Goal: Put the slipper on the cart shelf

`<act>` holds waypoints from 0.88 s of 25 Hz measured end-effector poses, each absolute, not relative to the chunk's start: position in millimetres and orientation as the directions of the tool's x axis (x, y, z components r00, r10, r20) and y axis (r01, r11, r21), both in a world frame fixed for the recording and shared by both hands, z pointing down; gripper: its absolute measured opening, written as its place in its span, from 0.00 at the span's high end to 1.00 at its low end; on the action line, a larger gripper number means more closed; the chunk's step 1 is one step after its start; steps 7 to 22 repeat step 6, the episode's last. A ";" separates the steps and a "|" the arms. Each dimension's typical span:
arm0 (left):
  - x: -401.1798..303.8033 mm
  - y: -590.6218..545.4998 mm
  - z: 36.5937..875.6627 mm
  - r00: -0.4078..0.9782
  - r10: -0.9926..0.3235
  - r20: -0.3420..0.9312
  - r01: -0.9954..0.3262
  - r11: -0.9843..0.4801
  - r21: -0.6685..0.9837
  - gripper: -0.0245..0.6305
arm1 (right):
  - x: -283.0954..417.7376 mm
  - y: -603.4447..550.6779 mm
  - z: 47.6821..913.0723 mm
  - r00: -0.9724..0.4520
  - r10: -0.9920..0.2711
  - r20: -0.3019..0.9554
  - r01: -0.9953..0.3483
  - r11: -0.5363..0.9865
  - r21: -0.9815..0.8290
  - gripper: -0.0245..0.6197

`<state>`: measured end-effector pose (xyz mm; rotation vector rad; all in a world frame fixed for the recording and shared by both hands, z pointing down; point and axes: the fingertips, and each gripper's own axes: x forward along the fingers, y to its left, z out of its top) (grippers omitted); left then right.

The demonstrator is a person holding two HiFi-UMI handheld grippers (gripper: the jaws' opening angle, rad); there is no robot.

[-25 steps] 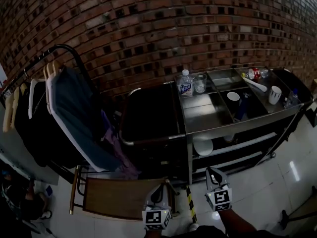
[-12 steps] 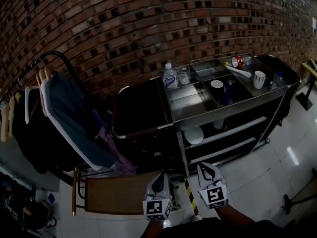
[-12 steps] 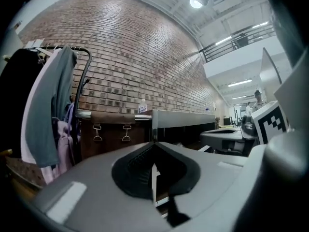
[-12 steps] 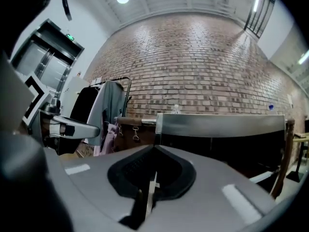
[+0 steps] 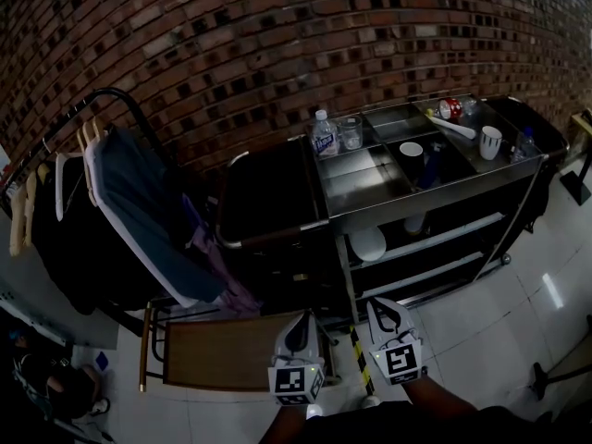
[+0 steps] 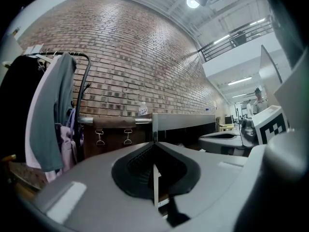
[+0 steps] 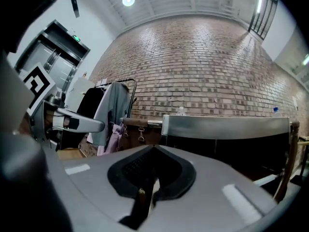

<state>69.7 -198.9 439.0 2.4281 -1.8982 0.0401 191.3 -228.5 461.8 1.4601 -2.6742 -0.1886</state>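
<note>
L hand-held gripper (image 5: 302, 316) & R hand-held gripper (image 5: 376, 303): jaws closed together, nothing held, in front of the steel cart (image 5: 421, 199).
Brick wall (image 5: 277, 44) runs behind everything. Clothes rack (image 5: 120, 93) w/ hung garments stands at left. The steel cart is at right, against the wall, its lower shelves (image 5: 444, 239) facing the person, w/ a white bowl (image 5: 368, 244) on the upper one. Wooden board (image 5: 222, 351) lies low by the rack's foot, just left of the L hand-held gripper. Both point level, side by side, near the view's bottom edge. Bottle (image 5: 324, 135) & cups (image 5: 490, 141) sit on the cart top. Slipper: can't spot it in any view.
</note>
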 end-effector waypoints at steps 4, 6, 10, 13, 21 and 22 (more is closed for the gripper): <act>72.6 -198.4 437.4 0.238 -0.970 0.049 -0.971 -0.237 0.030 0.94 | 193.0 -228.1 467.0 -0.541 -0.841 0.018 -0.831 0.538 0.139 0.96; 72.3 -197.7 436.1 0.235 -0.971 0.046 -0.972 -0.234 0.028 0.94 | 191.9 -228.4 466.2 -0.543 -0.839 0.016 -0.833 0.542 0.110 0.96; 72.3 -197.7 436.1 0.235 -0.971 0.046 -0.972 -0.234 0.028 0.94 | 191.9 -228.4 466.2 -0.543 -0.839 0.016 -0.833 0.542 0.110 0.96; 72.3 -197.7 436.1 0.235 -0.971 0.046 -0.972 -0.234 0.028 0.94 | 191.9 -228.4 466.2 -0.543 -0.839 0.016 -0.833 0.542 0.110 0.96; 72.3 -197.7 436.1 0.235 -0.971 0.046 -0.972 -0.234 0.028 0.94 | 191.9 -228.4 466.2 -0.543 -0.839 0.016 -0.833 0.542 0.110 0.96; 72.3 -197.7 436.1 0.235 -0.971 0.046 -0.972 -0.234 0.028 0.94 | 191.9 -228.4 466.2 -0.543 -0.839 0.016 -0.833 0.542 0.110 0.96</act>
